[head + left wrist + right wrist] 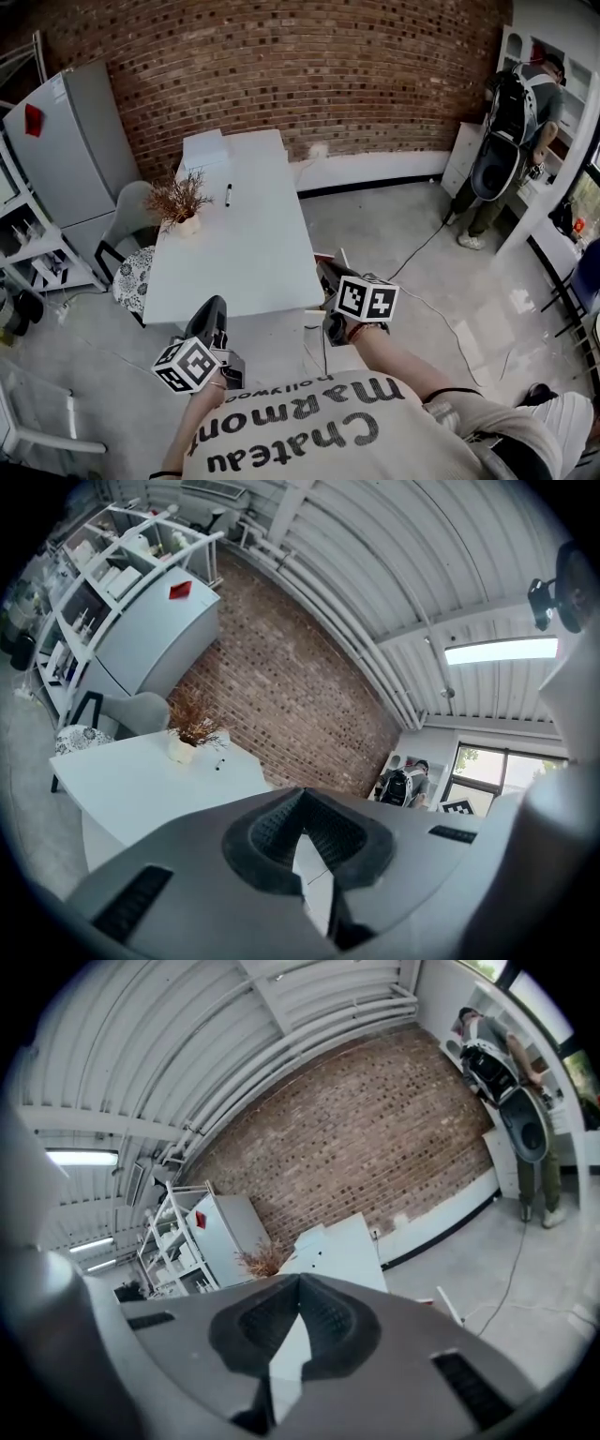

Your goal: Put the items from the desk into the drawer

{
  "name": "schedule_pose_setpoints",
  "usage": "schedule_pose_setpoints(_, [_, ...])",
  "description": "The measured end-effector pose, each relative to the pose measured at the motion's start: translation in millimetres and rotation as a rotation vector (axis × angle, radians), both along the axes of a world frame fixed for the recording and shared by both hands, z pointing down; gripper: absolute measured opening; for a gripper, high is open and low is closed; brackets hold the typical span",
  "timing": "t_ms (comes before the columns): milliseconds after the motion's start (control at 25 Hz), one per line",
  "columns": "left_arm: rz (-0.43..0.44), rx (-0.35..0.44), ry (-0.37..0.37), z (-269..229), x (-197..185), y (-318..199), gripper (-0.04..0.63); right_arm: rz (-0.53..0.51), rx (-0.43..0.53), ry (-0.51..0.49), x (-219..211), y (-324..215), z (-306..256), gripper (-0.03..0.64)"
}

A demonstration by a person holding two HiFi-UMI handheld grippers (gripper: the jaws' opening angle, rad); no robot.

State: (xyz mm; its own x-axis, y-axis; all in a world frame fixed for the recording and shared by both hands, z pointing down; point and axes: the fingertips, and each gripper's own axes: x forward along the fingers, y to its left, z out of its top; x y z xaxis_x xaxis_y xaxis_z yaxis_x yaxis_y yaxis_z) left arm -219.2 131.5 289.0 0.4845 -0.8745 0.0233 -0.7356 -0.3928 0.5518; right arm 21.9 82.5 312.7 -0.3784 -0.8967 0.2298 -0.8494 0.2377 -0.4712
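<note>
Brick backs the white desk [234, 253]; at its near end we hold left gripper [212, 307] and right gripper [328, 272] closed, empty: the pen [228, 195] (far end) awaits

The right gripper [299, 1286] points up and outward, its 2 dark jaws meeting at the tips with nothing between them; only a thin wedge of light shows lower down. Beyond them lies the white desk [345, 1249], with a dried plant [260, 1261] at its left edge. Left of that stand a grey cabinet [227, 1230] bearing 1 red mark and a white shelf rack [171, 1234]. A brick wall [375, 1138] runs behind. At the far right stands a person [511, 1072] carrying a backpack, well apart from the desk.
</note>
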Motion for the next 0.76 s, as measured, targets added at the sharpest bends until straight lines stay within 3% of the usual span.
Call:
schedule_pose_setpoints(280, [-0.020,0.024,0.021,-16.8,34.3,14.8,0.002,-0.075,0.052,0.093,20.6,13.0,-36.9,0.003])
schedule_pose_setpoints(520, [-0.098,0.018,0.013,-17.2,52.8,29.4,0.002,-0.203,0.101,0.139,26.3,30.7,-57.9,0.003])
schedule_pose_setpoints(760, [-0.100,0.027,0.028,-17.7,74.4,37.0,0.002,-0.209,0.133,0.203,41.8,37.8,-65.1,0.003])
